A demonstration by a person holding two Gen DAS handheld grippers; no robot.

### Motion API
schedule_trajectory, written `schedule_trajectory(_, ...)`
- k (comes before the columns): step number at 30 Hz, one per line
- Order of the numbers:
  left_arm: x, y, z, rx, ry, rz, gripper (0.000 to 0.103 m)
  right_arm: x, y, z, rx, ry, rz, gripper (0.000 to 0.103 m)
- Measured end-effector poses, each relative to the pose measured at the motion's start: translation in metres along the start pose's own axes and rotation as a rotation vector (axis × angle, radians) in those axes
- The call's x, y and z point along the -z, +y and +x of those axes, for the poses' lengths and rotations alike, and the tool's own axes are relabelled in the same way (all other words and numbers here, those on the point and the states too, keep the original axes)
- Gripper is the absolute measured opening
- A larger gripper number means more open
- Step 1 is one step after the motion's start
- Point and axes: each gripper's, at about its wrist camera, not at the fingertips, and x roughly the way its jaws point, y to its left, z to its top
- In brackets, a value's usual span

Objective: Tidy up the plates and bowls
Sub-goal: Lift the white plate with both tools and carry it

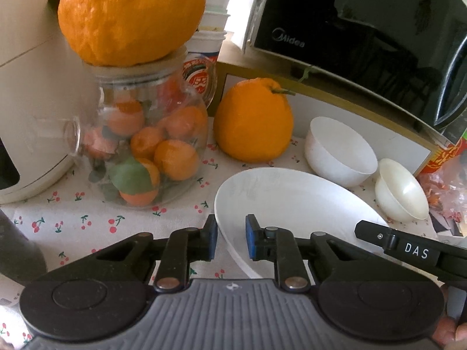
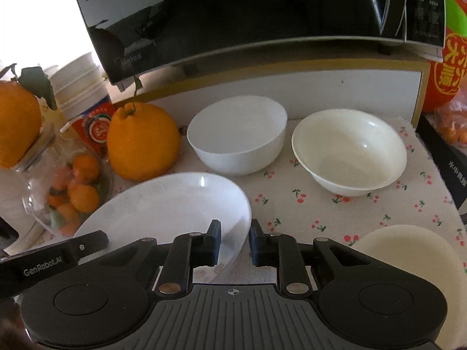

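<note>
Left gripper [image 1: 231,237]: angled downward, jaws narrowed, pads straddling a thin rim; contact unclear. Right gripper [image 2: 235,242]: same downward tilt, jaws likewise narrowed. Fingertips of a hand [image 1: 455,334] visible at lower right.

Left tongs [image 1: 230,240]: black linkages, blue pads, brass rivets, ribbed grey base. Right tongs [image 2: 235,243]: same, dark pads.

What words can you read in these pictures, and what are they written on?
"Midea": on the black microwave door.
"DAS": on the black right gripper.
"GenRobot.AI": on the black left gripper.
Red paper cup's round logo: too blurred to read.
Microwave button labels: too small.
Chinese characters on the orange-red package: not clear enough to read.
</note>
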Motion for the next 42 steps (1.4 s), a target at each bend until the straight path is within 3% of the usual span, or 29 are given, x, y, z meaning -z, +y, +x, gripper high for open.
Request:
schedule_trajectory(17,0.001,-0.005,-0.049,0.048,-0.058,0.022,0.018,0.003,0.008,-0.053,0.007,-0.056,-0.008,0.02)
schedule_trajectory(42,0.029,-0.017,-0.099,0.1,-0.041,0.041,0.018,0.026,0.002,-0.126,0.051,-0.049,0.009,0.02)
